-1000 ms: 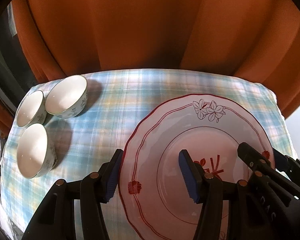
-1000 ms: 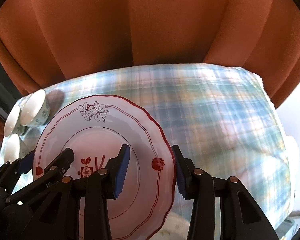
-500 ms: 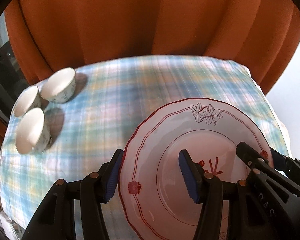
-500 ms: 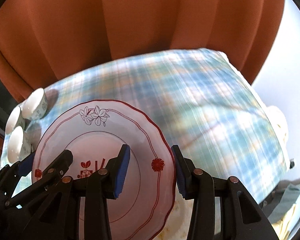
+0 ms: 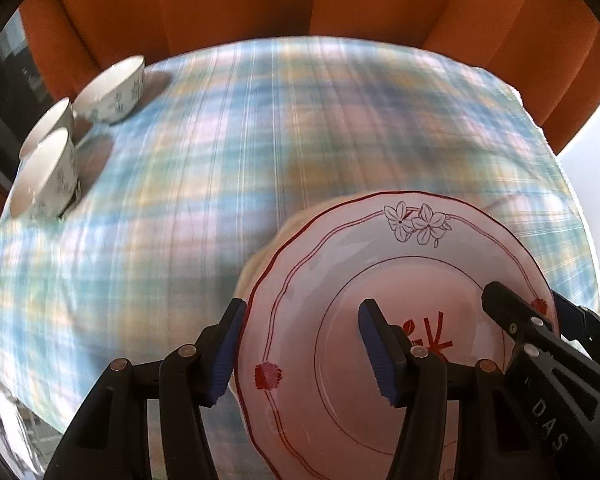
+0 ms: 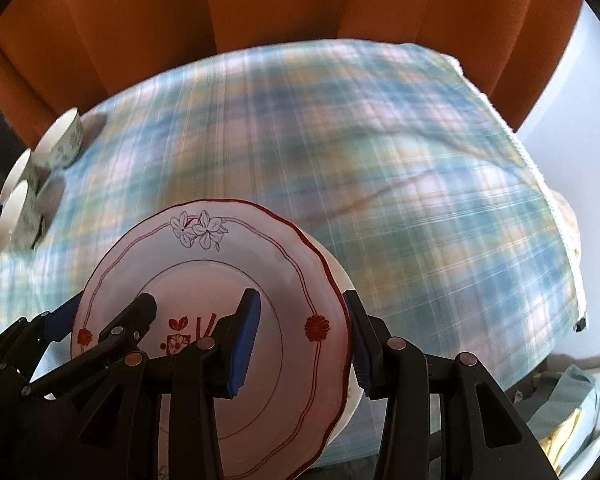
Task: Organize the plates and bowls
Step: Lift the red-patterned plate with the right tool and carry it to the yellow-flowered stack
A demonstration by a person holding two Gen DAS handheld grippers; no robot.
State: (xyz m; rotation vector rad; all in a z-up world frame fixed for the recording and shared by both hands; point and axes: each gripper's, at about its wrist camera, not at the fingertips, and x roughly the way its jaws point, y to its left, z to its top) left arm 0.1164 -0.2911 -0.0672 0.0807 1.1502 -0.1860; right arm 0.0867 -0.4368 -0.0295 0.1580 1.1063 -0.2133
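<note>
- My left gripper [image 5: 300, 350] pinches the left rim of the red-trimmed plate [image 5: 412, 264], one pad under the edge, one on its face, at lower right of the left wrist view.
- My right gripper [image 6: 300, 336] pinches the plate's [image 6: 204, 264] opposite rim, lower left of the right wrist view.
- I see a pale second plate [image 6: 342, 276] edge peeking beneath it.
- Three bowls [image 5: 112, 92] cluster at upper left on the plaid tablecloth [image 5: 260, 140], well apart from the plate.

White scalloped plate [image 5: 340, 320] with red rim lines, red motifs and outlined flowers, held raised above checked cloth, a pale plate edge [image 6: 350, 360] just under it; three white floral bowls [image 5: 112, 92] clustered upright, far-left corner
</note>
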